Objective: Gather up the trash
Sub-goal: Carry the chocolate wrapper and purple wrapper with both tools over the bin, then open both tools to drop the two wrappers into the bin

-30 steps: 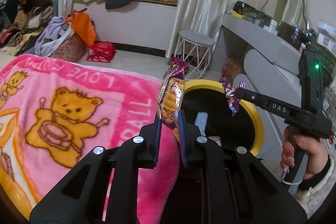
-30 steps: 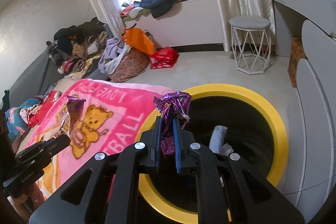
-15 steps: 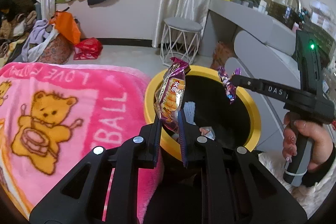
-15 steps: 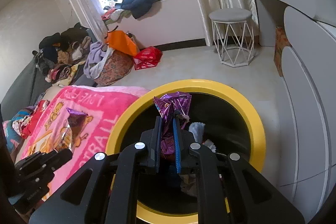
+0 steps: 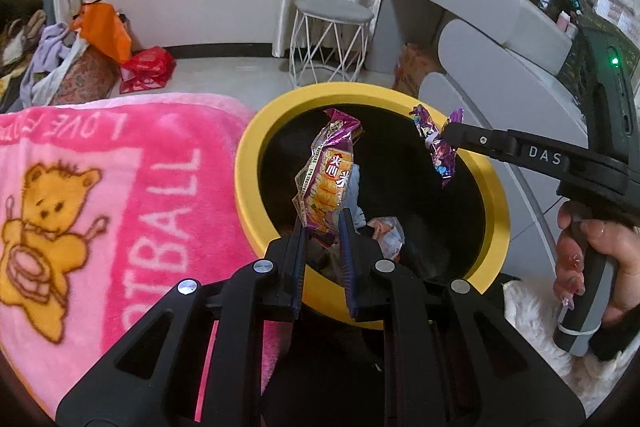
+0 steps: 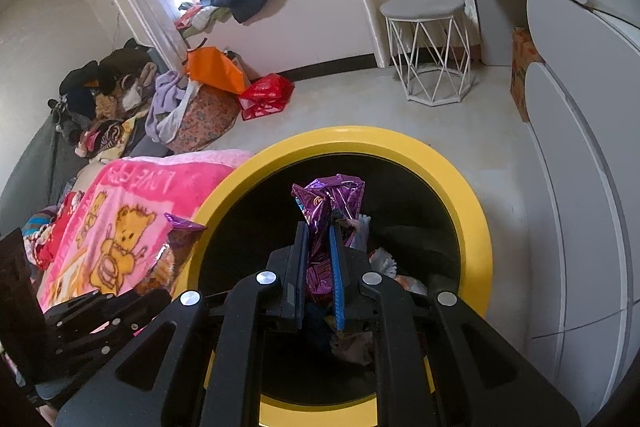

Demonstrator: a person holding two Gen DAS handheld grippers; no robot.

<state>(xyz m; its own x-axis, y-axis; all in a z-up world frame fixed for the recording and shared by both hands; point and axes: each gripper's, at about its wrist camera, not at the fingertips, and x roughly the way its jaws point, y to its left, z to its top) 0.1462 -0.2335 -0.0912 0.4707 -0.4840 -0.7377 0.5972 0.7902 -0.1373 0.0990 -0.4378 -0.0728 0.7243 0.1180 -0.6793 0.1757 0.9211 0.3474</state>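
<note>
My left gripper [image 5: 323, 223] is shut on an orange and purple snack wrapper [image 5: 328, 171], held upright over the yellow-rimmed black trash bin [image 5: 256, 131]. My right gripper [image 6: 319, 227] is shut on a crumpled purple foil wrapper [image 6: 328, 203] above the same bin [image 6: 460, 195]. The right gripper and its wrapper [image 5: 438, 147] also show in the left wrist view, over the bin's far right side. Some paper and wrappers [image 5: 386, 235] lie at the bin's bottom.
A pink teddy-bear blanket [image 5: 100, 195] lies left of the bin. A white wire stool [image 5: 330, 39] stands behind it, a grey rounded cabinet [image 6: 580, 147] to the right. Bags and clothes [image 6: 200, 95] are heaped at the far left by the window.
Both grippers have moved forward and over the bin opening, each still holding its wrapper. The bin now fills more of both views.
</note>
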